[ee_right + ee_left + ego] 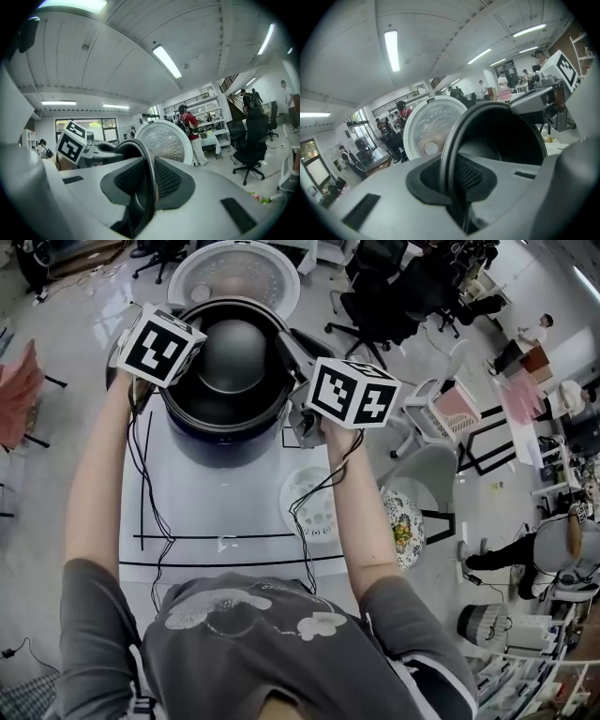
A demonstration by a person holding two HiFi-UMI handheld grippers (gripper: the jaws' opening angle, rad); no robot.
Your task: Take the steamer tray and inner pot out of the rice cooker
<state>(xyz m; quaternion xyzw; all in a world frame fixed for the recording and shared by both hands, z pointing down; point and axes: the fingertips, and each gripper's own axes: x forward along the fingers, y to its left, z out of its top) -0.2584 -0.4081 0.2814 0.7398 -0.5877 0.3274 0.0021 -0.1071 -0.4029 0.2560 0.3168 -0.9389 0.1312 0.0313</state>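
Open office: ceiling strip lights (pixel 166 61), black office chairs (pixel 380 306), grey floor (pixel 56 474), far windows (pixel 93 124).

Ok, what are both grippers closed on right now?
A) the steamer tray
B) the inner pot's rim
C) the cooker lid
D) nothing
B: the left gripper and right gripper each pinch the rim of the inner pot; the steamer tray lies on the table.

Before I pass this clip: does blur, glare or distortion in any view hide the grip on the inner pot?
No. Head view: heavy fisheye bend, even light, a soft sheen inside the inner pot. Left gripper view: bright ceiling strips, dark corners, yet the left gripper shut on the rim is distinct. Right gripper view: curved ceiling and vignette; the right gripper on the rim reads clearly.
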